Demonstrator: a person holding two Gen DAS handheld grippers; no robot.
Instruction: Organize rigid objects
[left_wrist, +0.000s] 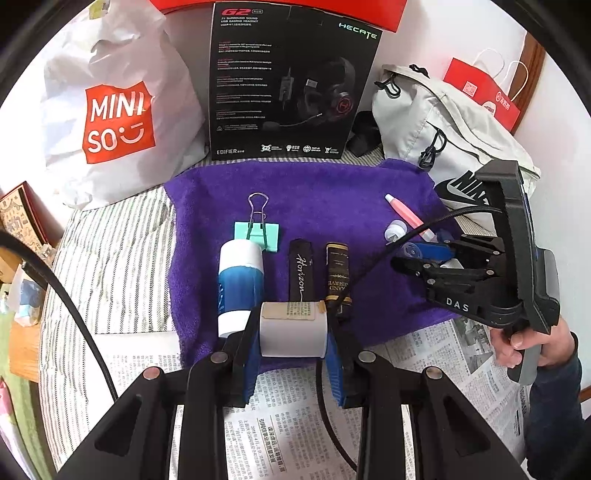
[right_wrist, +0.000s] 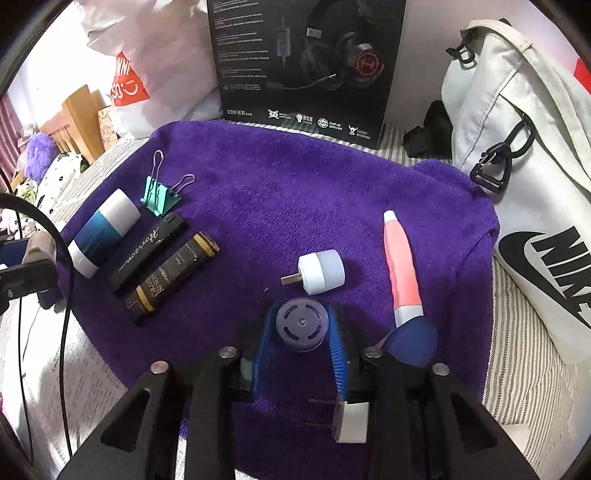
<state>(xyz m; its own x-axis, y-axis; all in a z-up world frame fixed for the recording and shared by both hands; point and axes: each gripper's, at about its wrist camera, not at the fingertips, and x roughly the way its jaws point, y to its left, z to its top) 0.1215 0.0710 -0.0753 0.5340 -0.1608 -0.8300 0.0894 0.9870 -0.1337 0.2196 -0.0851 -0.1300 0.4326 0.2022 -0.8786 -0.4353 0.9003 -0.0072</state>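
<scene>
Round perforated cap (right_wrist: 302, 325), translucent plastic, lies flat on the purple towel (right_wrist: 295, 192) at lower centre of the right wrist view, directly between the blue pads of the right gripper (right_wrist: 301, 328); jaws partly open, contact unclear. Left gripper (left_wrist: 293, 332) clamps a white paper-labelled cylinder (left_wrist: 291, 328), axis crosswise, just below the aligned glue stick (left_wrist: 240, 280) and two lighters (left_wrist: 301, 271).

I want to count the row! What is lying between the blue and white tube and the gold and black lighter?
One thing: the slim black Horizon lighter lies between the blue and white tube and the gold and black lighter. Both wrist views show it.
</scene>
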